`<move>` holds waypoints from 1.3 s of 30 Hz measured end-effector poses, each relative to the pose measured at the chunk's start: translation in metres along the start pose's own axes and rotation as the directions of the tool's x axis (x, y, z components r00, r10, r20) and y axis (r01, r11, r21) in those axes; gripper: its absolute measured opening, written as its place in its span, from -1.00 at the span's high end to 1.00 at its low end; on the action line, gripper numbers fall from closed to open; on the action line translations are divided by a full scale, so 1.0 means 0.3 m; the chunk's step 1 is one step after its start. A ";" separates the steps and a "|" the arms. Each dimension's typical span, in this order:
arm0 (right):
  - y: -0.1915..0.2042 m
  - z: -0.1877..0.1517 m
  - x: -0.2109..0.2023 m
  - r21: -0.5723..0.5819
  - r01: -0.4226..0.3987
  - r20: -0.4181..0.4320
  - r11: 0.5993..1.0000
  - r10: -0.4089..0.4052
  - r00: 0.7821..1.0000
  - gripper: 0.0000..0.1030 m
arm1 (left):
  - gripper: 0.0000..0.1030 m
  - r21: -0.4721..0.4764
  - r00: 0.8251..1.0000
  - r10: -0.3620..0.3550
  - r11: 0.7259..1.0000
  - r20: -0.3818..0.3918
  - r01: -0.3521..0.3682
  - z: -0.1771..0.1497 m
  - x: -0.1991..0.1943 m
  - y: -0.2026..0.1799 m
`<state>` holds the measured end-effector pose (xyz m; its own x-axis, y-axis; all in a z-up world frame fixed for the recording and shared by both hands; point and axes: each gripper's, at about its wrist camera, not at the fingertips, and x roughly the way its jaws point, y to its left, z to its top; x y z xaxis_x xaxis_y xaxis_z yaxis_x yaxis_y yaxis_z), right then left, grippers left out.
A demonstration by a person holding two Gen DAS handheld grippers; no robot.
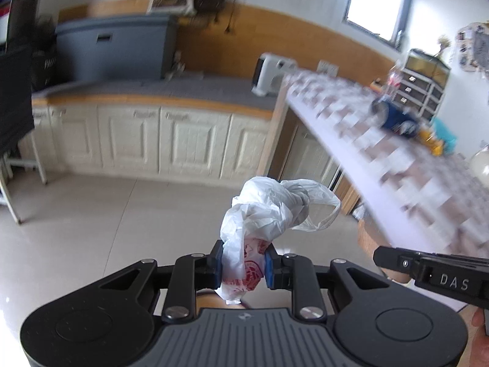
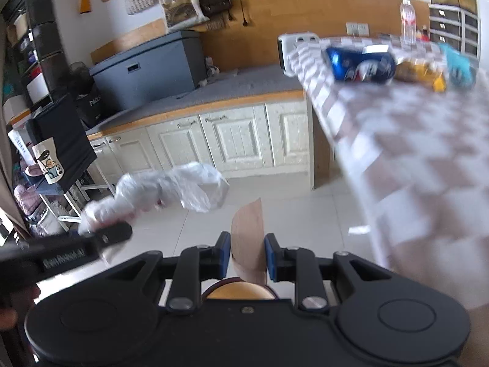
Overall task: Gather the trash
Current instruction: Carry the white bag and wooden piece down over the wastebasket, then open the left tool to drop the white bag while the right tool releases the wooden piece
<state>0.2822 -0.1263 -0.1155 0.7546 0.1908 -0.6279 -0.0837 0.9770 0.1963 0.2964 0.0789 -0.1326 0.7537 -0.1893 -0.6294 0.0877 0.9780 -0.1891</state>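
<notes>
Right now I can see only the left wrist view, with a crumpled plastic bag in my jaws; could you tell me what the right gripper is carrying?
Observer: The right gripper holds a flat brown piece, like paper or card, upright between its pads.
Operator: Thank you. Is anything standing on the table behind the blue can?
Observer: Yes, a clear bottle stands upright at the far end of the checked table, past the blue can lying on its side.
Operator: And what is beside the can?
Observer: Yellow wrappers, then something teal; both are too blurred to name.
</notes>
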 end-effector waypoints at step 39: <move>-0.102 -0.599 1.082 0.034 -0.043 -0.486 0.998 0.054 0.872 0.52 | 0.48 -0.345 0.838 0.039 0.900 -0.544 -0.265 -0.682 0.960 0.399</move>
<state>0.4128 -0.0770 -0.4606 0.3372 0.2660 -0.9031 -0.0939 0.9640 0.2489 0.3907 0.1236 -0.4906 0.2812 -0.1685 -0.9447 -0.3455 0.9007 -0.2635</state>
